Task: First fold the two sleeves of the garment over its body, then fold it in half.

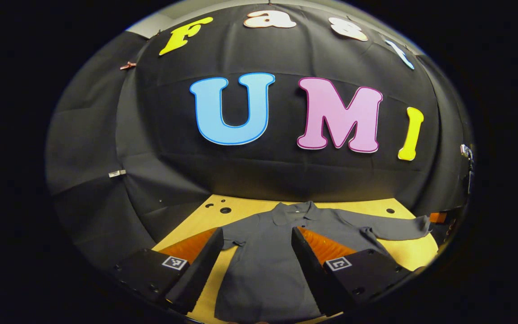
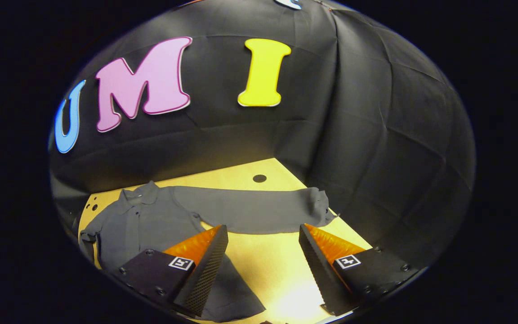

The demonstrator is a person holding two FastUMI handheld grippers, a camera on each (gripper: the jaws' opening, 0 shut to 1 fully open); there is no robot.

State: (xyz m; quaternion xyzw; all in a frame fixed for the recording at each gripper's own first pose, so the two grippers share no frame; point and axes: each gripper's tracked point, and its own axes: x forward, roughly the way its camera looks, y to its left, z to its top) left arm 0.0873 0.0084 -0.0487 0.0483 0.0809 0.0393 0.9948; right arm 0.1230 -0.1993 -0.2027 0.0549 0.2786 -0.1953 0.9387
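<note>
- Nearest in the left gripper view, the left gripper (image 1: 254, 256) hangs above the lower body of the garment (image 1: 263, 261); its 2 fingers stand wide apart with nothing between them, and I cannot tell whether the tips touch the cloth
- Nearest in the right gripper view, the right gripper (image 2: 263, 252) is also spread wide and holds nothing; bare yellow table (image 2: 281, 265) shows between its fingers, with the garment's hem under and beside the finger on the view's left side
- The garment, a dark grey collared shirt, lies flat on the table with its hem toward the grippers and its collar (image 1: 292, 210) toward the booth wall
- Farther off, the long sleeve (image 2: 250, 211) stretches straight out across the table, its cuff (image 2: 319, 207) near the table's far edge by the wall; this sleeve is plainly not yet folded
- The other sleeve (image 1: 234, 240) seems tucked close along the body, though I cannot tell whether it counts as folded
- Judgement: the task is at step 1, sleeve folding, with the half fold undone
- Next move, as I judge it: carry the right gripper out to the cuff, close both fingers on it, lift slightly and lay the sleeve across the body; the left gripper may need to pin the body so it does not drag
</note>
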